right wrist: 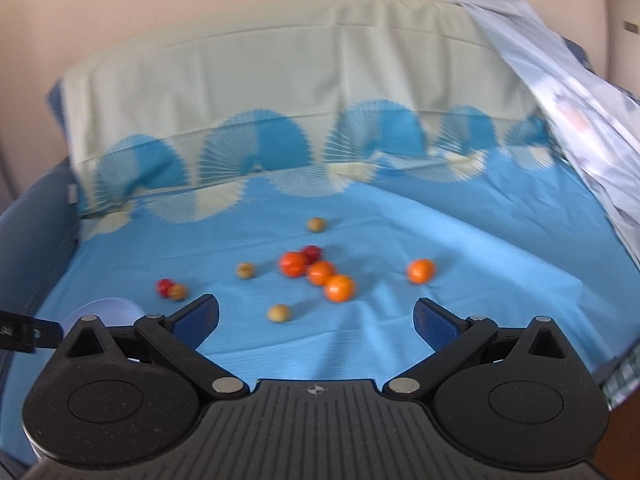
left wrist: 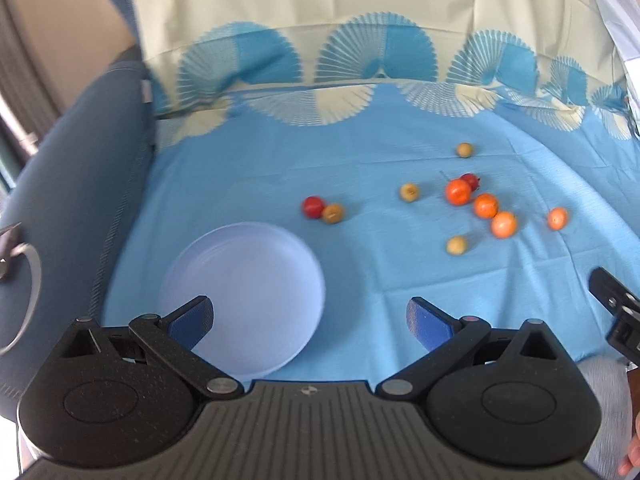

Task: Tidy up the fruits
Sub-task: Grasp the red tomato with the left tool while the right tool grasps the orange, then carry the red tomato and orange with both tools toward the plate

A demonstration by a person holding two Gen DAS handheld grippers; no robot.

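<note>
In the left wrist view, the left gripper [left wrist: 310, 322] hangs with jaws spread wide and empty over a round pale lavender plastic plate [left wrist: 244, 292] on the blue cloth [left wrist: 360, 280]. Small orange, red and tan fruits [left wrist: 486, 205] lie scattered beyond. In the right wrist view, the right gripper [right wrist: 316, 320] is likewise wide apart, empty, near a tan fruit [right wrist: 278, 313].

The left wrist view looked forward and down past its own gripper [left wrist: 310, 320], which filled the bottom of the frame, with a pale plate [left wrist: 244, 296] close at lower left. The right wrist view faced the same way past the right gripper [right wrist: 316, 322], from farther right. Both showed the blue cloth [left wrist: 380, 280] and the scattered fruits [left wrist: 486, 206] at mid-frame, and the patterned fold across the top. Each caught an edge of the other gripper at the frame side.
</note>
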